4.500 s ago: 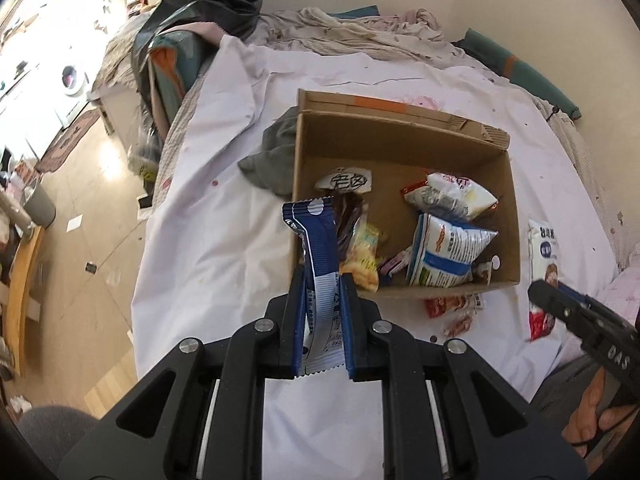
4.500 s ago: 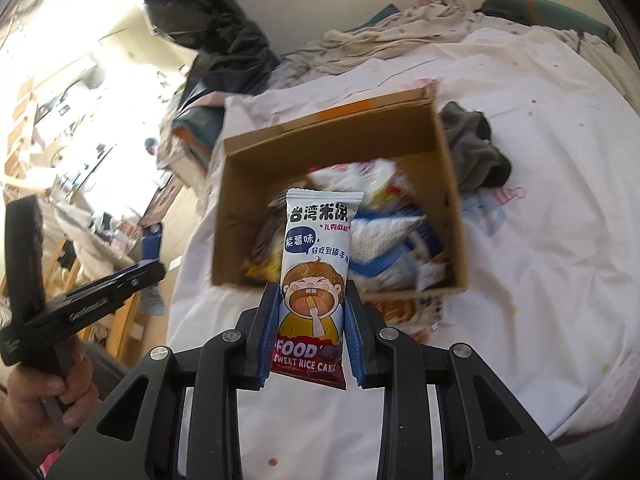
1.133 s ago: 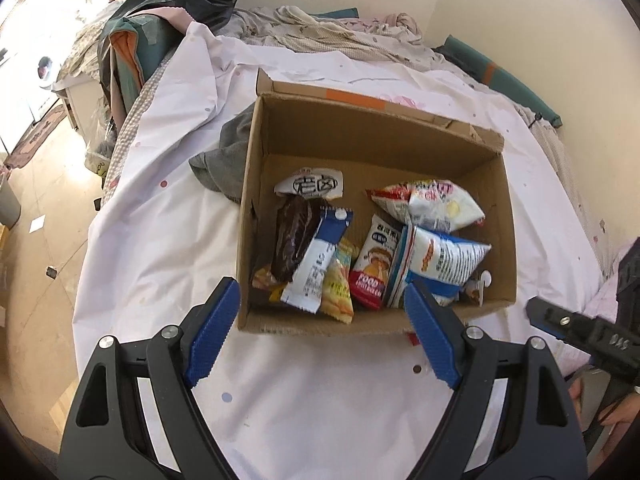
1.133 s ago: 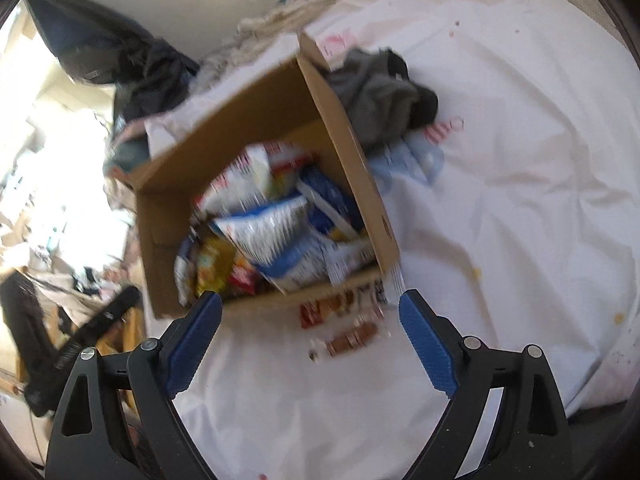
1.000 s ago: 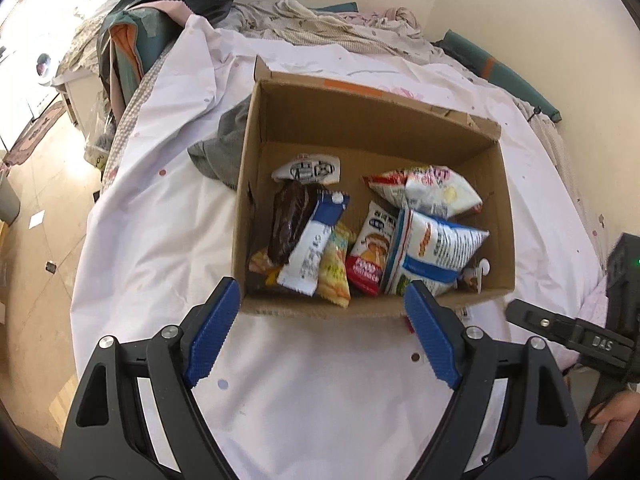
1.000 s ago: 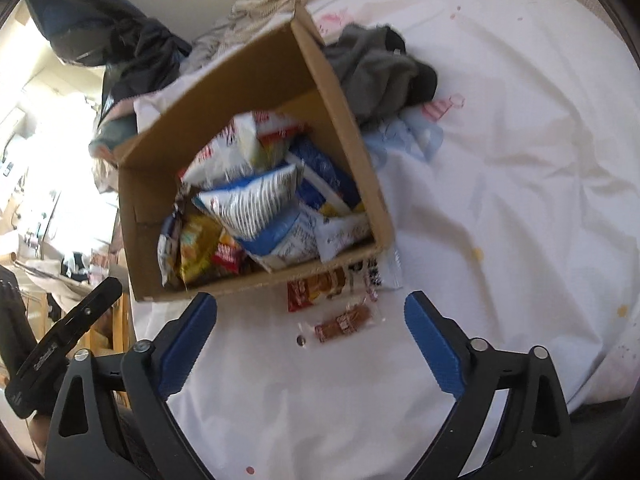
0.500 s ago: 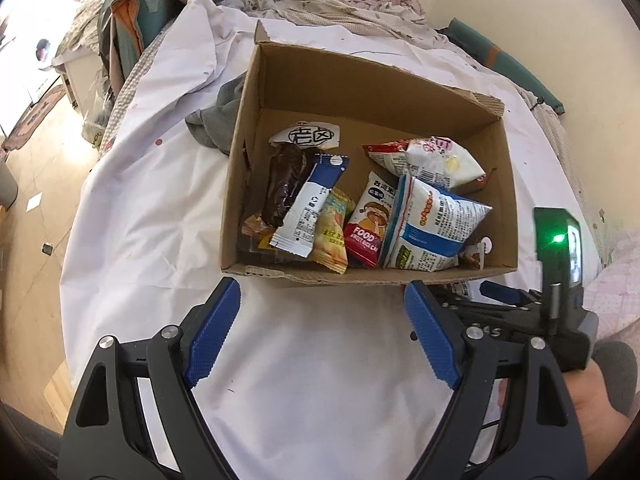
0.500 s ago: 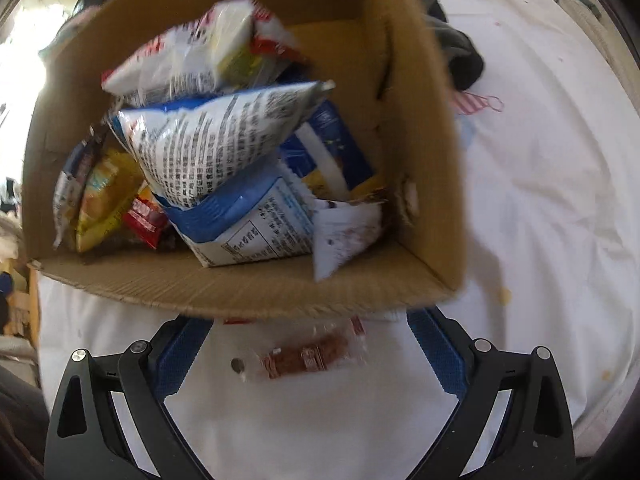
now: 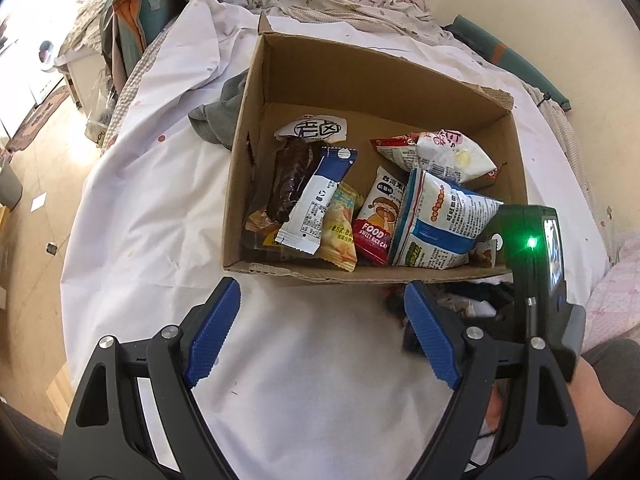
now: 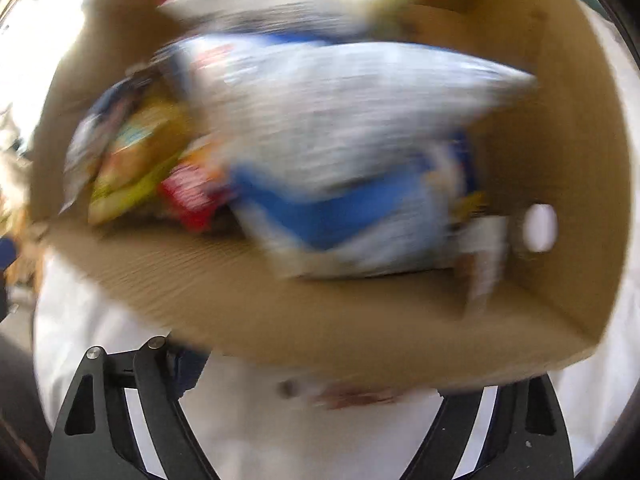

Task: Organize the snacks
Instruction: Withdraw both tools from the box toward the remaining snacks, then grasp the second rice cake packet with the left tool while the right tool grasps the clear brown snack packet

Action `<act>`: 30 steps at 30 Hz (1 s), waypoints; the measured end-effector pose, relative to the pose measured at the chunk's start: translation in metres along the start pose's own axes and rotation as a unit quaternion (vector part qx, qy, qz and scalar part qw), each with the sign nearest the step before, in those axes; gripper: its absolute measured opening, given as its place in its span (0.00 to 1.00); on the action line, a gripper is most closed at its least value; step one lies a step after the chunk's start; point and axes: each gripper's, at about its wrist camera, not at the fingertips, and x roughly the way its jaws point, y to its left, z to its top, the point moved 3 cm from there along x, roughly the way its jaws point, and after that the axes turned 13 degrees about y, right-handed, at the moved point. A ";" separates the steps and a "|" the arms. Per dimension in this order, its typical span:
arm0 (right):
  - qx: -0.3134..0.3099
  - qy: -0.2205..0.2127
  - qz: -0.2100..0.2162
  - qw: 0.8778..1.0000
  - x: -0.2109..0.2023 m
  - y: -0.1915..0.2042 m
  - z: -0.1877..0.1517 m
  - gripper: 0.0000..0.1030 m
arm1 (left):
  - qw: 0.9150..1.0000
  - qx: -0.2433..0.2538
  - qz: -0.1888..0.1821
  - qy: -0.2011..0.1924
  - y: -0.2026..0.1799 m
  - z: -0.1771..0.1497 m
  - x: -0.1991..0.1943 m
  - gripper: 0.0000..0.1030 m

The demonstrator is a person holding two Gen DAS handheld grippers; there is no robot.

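A cardboard box (image 9: 404, 76) on a white sheet holds several snack packets: a blue-and-white bar (image 9: 318, 196), a red rice-cake pack (image 9: 378, 216) and a big blue-and-white bag (image 9: 438, 224). My left gripper (image 9: 320, 332) is open and empty just in front of the box. My right gripper (image 10: 312, 376) is open, low against the box's near wall (image 10: 320, 320); its fingertips are hidden behind that wall. A small brown snack (image 10: 352, 394) lies blurred on the sheet between its arms. The right tool also shows in the left wrist view (image 9: 536, 280).
A grey cloth (image 9: 220, 116) lies by the box's left wall. Piled bedding (image 9: 340, 0) and a dark bundle (image 9: 132, 12) sit at the back. The sheet's left edge (image 9: 80, 208) drops to the floor. The right wrist view is motion-blurred.
Both grippers released their packets into the box and now stand open. The right gripper has moved in fast and low to the box's near wall over the loose snack.
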 end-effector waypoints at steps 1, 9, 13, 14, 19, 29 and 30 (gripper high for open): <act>-0.019 0.003 0.010 1.000 0.000 0.009 -0.002 0.84 | 1.000 0.000 0.001 0.000 0.000 0.000 0.000 0.79; -0.112 0.043 0.097 0.988 -0.001 0.061 -0.032 0.85 | 0.999 -0.031 0.015 -0.012 0.024 0.000 -0.015 0.79; -0.095 0.027 0.106 0.989 -0.024 0.057 -0.034 0.86 | 0.998 -0.058 0.017 -0.007 0.041 -0.004 -0.019 0.79; -0.079 0.016 0.108 0.991 -0.033 0.047 -0.034 0.86 | 0.998 -0.064 0.020 -0.005 0.044 -0.006 -0.020 0.79; 0.069 -0.024 0.166 0.983 -0.061 -0.019 -0.038 0.86 | 0.998 -0.057 0.024 0.029 0.044 -0.015 -0.010 0.79; 0.264 -0.060 0.219 0.938 -0.069 -0.109 -0.081 0.86 | 0.983 0.101 0.033 0.147 -0.026 -0.047 0.053 0.79; 0.268 -0.060 0.219 0.936 -0.071 -0.098 -0.078 0.86 | 0.981 0.118 0.033 0.154 -0.033 -0.050 0.059 0.78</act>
